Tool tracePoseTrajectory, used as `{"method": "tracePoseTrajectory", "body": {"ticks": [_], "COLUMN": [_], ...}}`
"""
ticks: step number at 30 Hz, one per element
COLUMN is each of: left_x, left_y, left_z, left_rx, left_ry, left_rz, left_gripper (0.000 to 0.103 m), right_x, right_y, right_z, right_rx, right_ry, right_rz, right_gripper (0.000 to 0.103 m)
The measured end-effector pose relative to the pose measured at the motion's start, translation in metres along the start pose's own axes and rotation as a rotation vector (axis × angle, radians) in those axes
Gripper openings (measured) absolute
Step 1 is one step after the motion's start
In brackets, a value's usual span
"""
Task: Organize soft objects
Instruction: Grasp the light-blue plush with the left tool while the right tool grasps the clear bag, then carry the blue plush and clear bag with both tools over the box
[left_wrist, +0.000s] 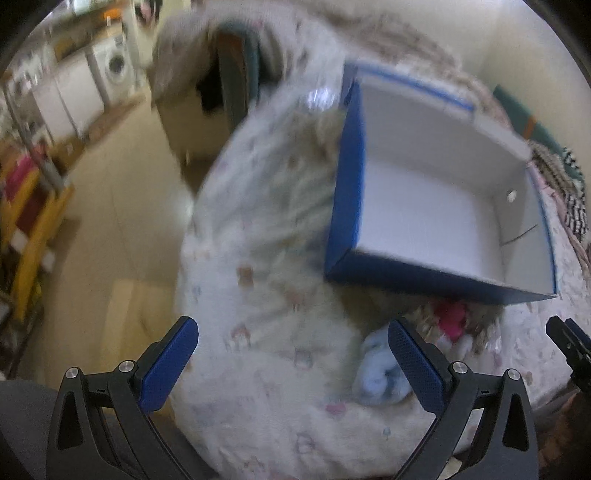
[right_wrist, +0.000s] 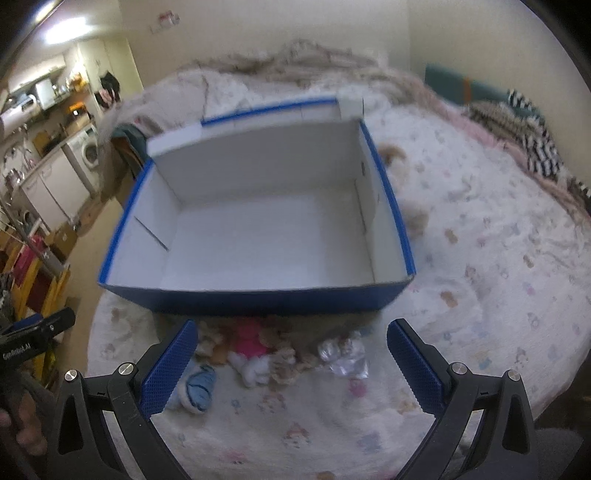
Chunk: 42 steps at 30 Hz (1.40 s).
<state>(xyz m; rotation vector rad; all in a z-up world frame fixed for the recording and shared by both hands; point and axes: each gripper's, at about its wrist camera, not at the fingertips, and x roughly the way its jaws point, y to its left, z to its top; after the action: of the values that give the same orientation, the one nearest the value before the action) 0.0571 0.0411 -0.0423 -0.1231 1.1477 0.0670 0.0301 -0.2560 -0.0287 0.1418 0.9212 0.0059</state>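
Both grippers — left gripper, right gripper — gape empty; grab the pink plush toy just before the blue-walled white-lined cardboard box — squeeze gently.

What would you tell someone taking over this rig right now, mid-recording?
Left hand-held gripper: open, holding nothing, over the bed near its edge.
Right hand-held gripper: open, holding nothing, aimed at the toys.
Blue box: sits on the patterned blanket, white inside, nothing in it.
Soft things lie on the blanket in front of the box's near wall: a light blue plush, a pink and white plush, tan plush pieces, and a crinkled clear wrapper.
Done: nothing boxed yet.
Left: probably pick up each soft item and drop it into the box.
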Motion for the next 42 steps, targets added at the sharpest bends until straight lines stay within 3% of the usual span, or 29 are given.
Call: {"method": "tracePoseTrajectory", "body": {"ticks": [4, 6, 10, 15, 18, 22, 23, 24, 25, 26, 29, 32, 33, 35, 36, 42], "left_x": [0.035, 0.047, 0.063, 0.079, 0.091, 0.101, 0.106, 0.107, 0.107, 0.107, 0.11, 0.109, 0.108, 0.103, 0.1, 0.08], "left_y": [-0.013, -0.027, -0.055, -0.081, -0.089, -0.096, -0.096, -0.097, -0.099, -0.097, -0.106, -0.105, -0.108, -0.112, -0.115, -0.085], "left_z": [-0.007, -0.015, -0.032, -0.043, -0.046, -0.049, -0.05, -0.051, -0.052, -0.051, -0.054, -0.059, -0.06, -0.06, -0.062, -0.056], "left_rx": [0.014, 0.054, 0.133, 0.199, 0.199, 0.208, 0.213, 0.216, 0.221, 0.226, 0.225, 0.23, 0.234, 0.242, 0.247, 0.187], "left_ry": [0.145, 0.188, 0.273, 0.302, 0.327, 0.352, 0.355, 0.354, 0.351, 0.351, 0.368, 0.377, 0.373, 0.36, 0.35, 0.313], "left_rz": [-0.051, -0.056, -0.134, -0.141, -0.152, -0.18, -0.187, -0.194, -0.199, -0.203, -0.244, -0.296, -0.31, -0.325, -0.322, -0.307], "left_gripper": [0.097, 0.093, 0.093, 0.093, 0.093, 0.093, 0.093, 0.093, 0.093, 0.093, 0.08, 0.054, 0.042, 0.024, 0.02, 0.014], "right_x": [0.028, 0.036, 0.048, 0.073, 0.091, 0.111, 0.116, 0.123, 0.131, 0.139, 0.151, 0.157, 0.158, 0.159, 0.157, 0.135], "right_y": [-0.014, -0.021, -0.038, -0.054, -0.069, -0.073, -0.071, -0.068, -0.065, -0.062, -0.054, -0.049, -0.048, -0.044, -0.043, -0.04], "right_z": [0.005, 0.004, 0.0, 0.0, -0.001, -0.003, -0.005, -0.007, -0.01, -0.013, -0.015, -0.015, -0.015, -0.016, -0.016, -0.021], "right_rx": [-0.025, -0.029, 0.037, 0.086, 0.169, 0.181, 0.168, 0.148, 0.14, 0.146, 0.129, 0.114, 0.103, 0.077, 0.077, 0.112], "right_ry": [0.144, 0.166, 0.204, 0.288, 0.366, 0.425, 0.433, 0.448, 0.476, 0.498, 0.497, 0.48, 0.478, 0.476, 0.472, 0.435], "right_rz": [-0.01, -0.033, -0.044, -0.072, -0.041, -0.036, -0.047, -0.061, -0.058, -0.04, -0.059, -0.07, -0.076, -0.085, -0.074, -0.019], "right_gripper": [0.103, 0.103, 0.103, 0.103, 0.103, 0.103, 0.099, 0.085, 0.079, 0.079, 0.079, 0.075, 0.059, 0.048, 0.04, 0.039]}}
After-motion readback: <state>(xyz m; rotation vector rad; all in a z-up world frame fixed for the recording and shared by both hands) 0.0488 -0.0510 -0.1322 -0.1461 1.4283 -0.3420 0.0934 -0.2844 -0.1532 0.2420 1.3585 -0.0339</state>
